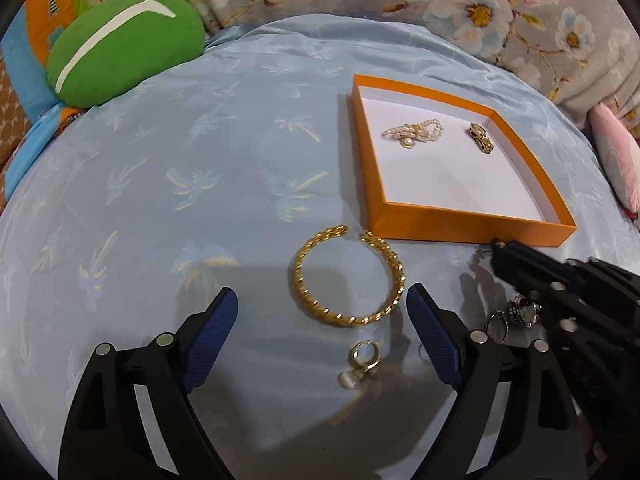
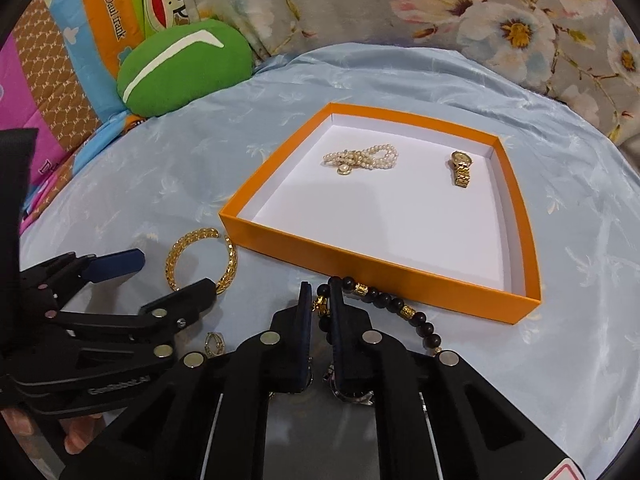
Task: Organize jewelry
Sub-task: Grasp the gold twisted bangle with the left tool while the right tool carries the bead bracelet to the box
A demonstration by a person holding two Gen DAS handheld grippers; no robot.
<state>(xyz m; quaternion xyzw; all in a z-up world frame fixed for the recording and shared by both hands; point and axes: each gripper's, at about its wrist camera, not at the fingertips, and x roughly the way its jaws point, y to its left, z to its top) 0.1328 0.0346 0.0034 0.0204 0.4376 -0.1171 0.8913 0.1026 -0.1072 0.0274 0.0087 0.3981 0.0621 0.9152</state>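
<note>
An orange tray [image 1: 472,232] [image 2: 384,276] with a white floor holds a pearl necklace [image 1: 416,132] [image 2: 364,158] and a gold watch [image 1: 480,138] [image 2: 461,168]. A gold chain bangle [image 1: 348,276] [image 2: 200,260] lies on the blue cloth just ahead of my open left gripper [image 1: 320,312] [image 2: 160,276]. A gold hoop earring [image 1: 364,354] lies between its fingers. My right gripper [image 2: 320,300] [image 1: 498,250] is shut on a black bead bracelet [image 2: 384,300] by the tray's near wall. Silver rings [image 1: 516,314] lie beneath the right gripper.
A green cushion [image 1: 124,48] [image 2: 184,68] sits at the far left on patterned bedding. Floral fabric [image 1: 480,8] [image 2: 480,20] runs along the back. A small gold ring [image 2: 214,344] lies between the two grippers. A pink pillow [image 1: 616,160] is at the right edge.
</note>
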